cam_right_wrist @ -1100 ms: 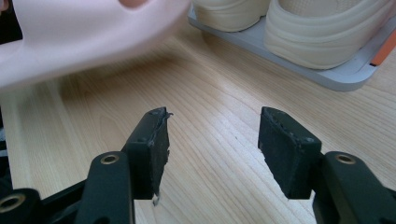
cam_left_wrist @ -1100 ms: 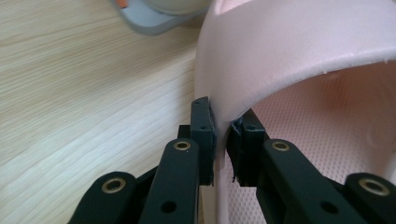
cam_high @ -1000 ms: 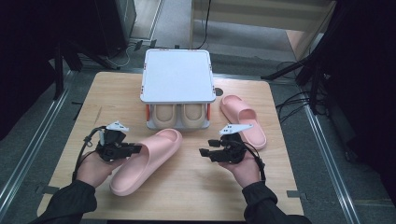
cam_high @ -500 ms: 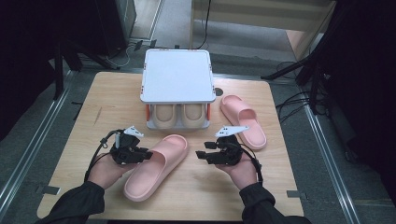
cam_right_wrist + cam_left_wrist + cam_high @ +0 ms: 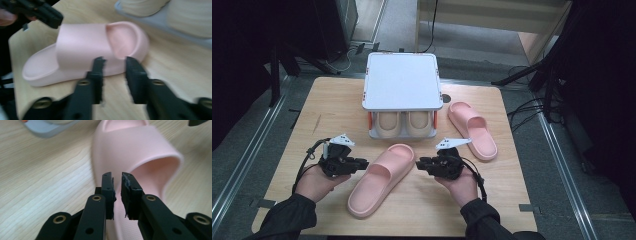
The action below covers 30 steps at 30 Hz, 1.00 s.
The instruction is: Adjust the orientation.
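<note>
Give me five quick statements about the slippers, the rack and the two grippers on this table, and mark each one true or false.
1. Two pink slippers lie on the table: the near slipper and the far slipper. True.
2. The white rack holds a beige pair underneath. True.
3. The far slipper sits on top of the rack. False: it lies on the table, right of the rack.
4. The left gripper is beside the near slipper. True.
5. The right gripper has lifted the near slipper. False: the slipper rests on the table, with no jaw pressing on it.
</note>
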### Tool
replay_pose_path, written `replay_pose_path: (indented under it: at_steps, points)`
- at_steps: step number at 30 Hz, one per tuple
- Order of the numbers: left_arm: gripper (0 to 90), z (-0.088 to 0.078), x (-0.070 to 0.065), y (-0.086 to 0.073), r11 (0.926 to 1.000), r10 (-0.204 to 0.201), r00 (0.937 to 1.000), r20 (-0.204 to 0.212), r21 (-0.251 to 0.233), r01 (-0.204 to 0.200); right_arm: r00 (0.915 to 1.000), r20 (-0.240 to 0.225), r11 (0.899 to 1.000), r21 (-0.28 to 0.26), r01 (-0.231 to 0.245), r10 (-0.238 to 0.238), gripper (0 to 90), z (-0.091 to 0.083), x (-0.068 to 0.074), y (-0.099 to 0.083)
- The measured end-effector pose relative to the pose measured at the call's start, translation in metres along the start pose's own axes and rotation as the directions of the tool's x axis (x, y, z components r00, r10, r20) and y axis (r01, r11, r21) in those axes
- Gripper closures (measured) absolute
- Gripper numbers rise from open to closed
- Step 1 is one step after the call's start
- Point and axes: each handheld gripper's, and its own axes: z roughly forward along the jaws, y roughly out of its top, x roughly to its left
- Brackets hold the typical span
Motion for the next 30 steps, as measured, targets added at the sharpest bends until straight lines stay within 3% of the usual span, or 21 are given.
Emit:
replay_pose_path:
  at_steps: [1,4,9,13,19,24,30]
  points:
    - [81.9,0.002,0.003,-0.001,0.9999,-0.004,1.0,-0.003,0.01,0.004,1.0,0.001,1.0,0.0,0.006,-0.006,81.8,0.003,0.002,-0.001]
    - [82.0,0.01,0.009,-0.006,0.999,-0.021,0.9997,-0.007,0.038,0.022,0.9991,-0.002,0.999,0.016,0.043,-0.043,87.1,0.014,0.009,-0.005]
    - [80.5,0.022,0.012,-0.01,0.9961,-0.039,0.9992,0.011,0.079,0.038,0.9974,-0.044,0.997,0.057,0.06,-0.058,88.3,0.031,0.02,-0.008]
    - [79.8,0.022,0.009,-0.011,0.9968,-0.04,0.9992,0.002,0.069,0.04,0.9972,-0.042,0.994,0.092,0.066,-0.062,88.2,0.041,0.022,-0.01]
    - [79.9,0.023,0.001,-0.014,0.9968,-0.035,0.9993,0.011,0.072,0.034,0.9966,-0.02,0.991,0.108,0.082,-0.08,87.0,0.046,0.02,-0.007]
    - [79.4,0.026,-0.003,-0.014,0.9966,-0.036,0.9984,0.043,0.075,0.033,0.9975,0.007,0.992,0.105,0.07,-0.071,84.5,0.046,0.013,-0.003]
    - [79.0,0.03,-0.007,-0.011,0.997,-0.025,0.9986,0.047,0.075,0.022,0.9977,0.039,0.995,0.088,0.051,-0.054,85.8,0.047,0.006,0.001]
